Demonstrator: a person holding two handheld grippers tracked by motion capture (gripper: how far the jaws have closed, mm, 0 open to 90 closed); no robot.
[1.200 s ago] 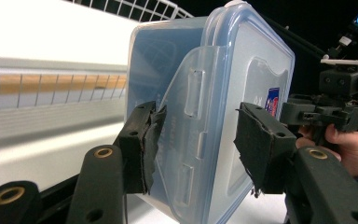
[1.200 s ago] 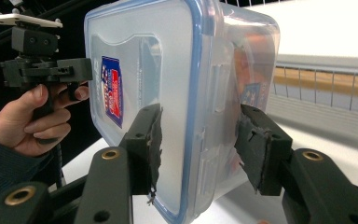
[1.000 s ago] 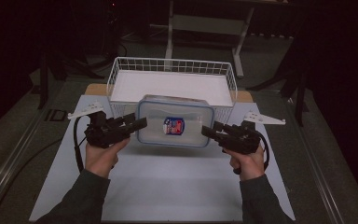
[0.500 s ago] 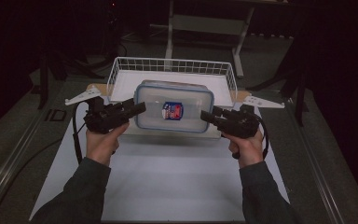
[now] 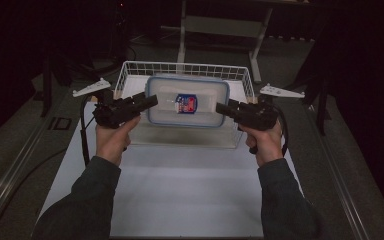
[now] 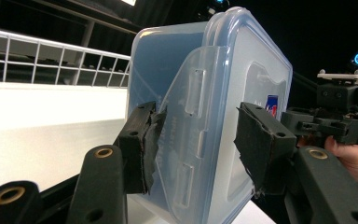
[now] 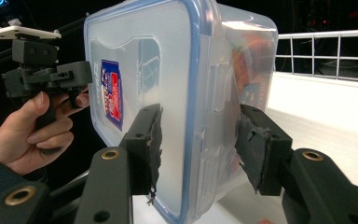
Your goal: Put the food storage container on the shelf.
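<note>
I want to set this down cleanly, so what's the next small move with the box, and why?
Probably lower it straight down. The lidded plastic container hangs above the white wire basket, clamped at each short end by the left tool and the right tool, so it seems placed to drop inside the rim.

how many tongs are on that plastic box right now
2. The left tongs clamp the plastic box at its left end, and the right tongs clamp its right end, holding it over the wire basket.
</note>
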